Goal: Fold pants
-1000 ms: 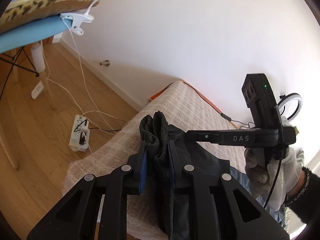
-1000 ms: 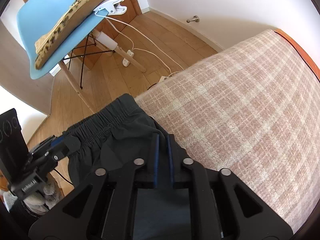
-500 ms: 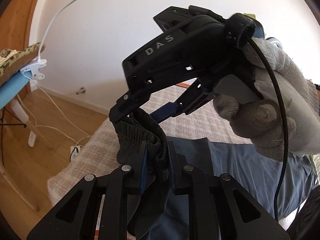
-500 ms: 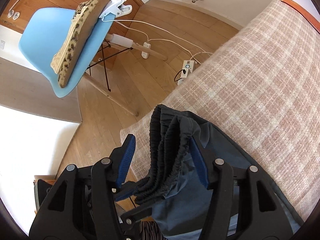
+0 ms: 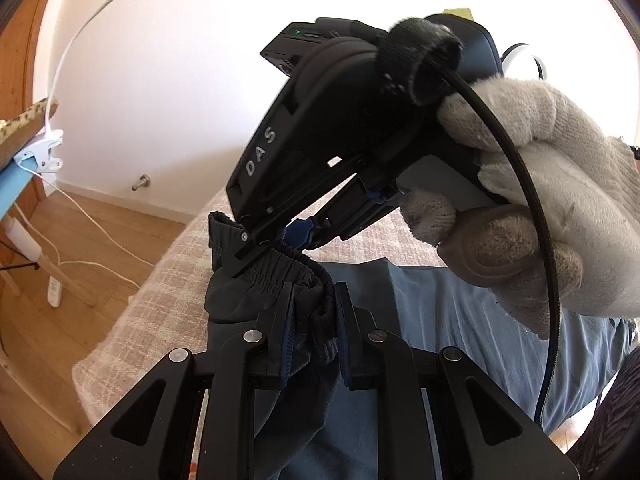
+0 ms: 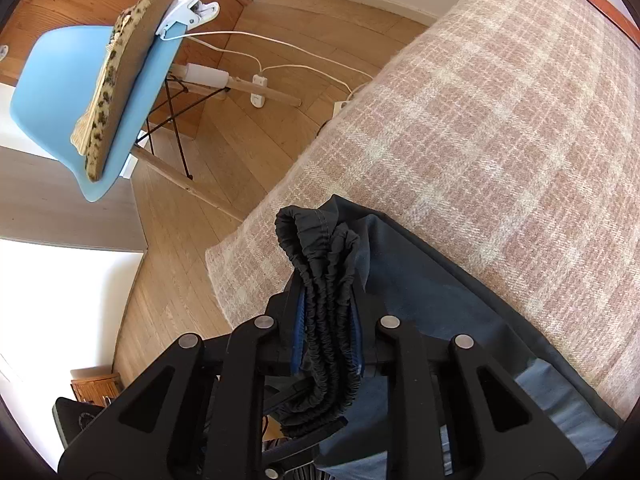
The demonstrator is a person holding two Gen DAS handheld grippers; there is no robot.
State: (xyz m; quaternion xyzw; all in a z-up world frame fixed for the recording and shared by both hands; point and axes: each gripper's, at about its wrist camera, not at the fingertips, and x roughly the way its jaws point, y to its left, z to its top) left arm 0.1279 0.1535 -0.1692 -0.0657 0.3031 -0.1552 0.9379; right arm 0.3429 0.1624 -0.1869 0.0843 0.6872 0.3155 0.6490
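On your far left the blue chair (image 6: pixel 60 92) with its leopard-print cushion (image 6: pixel 120 76) stands out on the wood floor (image 6: pixel 192 240), well apart from the work. Nearer in, the checked blanket (image 6: pixel 500 120) covers the surface you are folding on, and the pants (image 6: pixel 420 292) hang partly off its near corner, dark cloth trailing back toward you. Your left gripper (image 5: pixel 310 322) is pinched on the bunched elastic waistband (image 5: pixel 280 272), pads pressing the gathered cloth from both sides. Your right gripper (image 6: pixel 329 332) has just been closing and now clamps the same waistband, several layers of elastic stacked between its blue pads; from the left camera you see it reaching down right beside the left one, your gloved hand (image 5: pixel 540 200) wrapped round its handle. By my reading you are at the step of bringing the two waist corners together, so the legs lie one over the other. The next move likely calls for letting one gripper take all the layers, then drawing the waistband out flat over the blanket and lowering it so the cloth settles without wrinkles; mind that the slack part does not slide off the edge.
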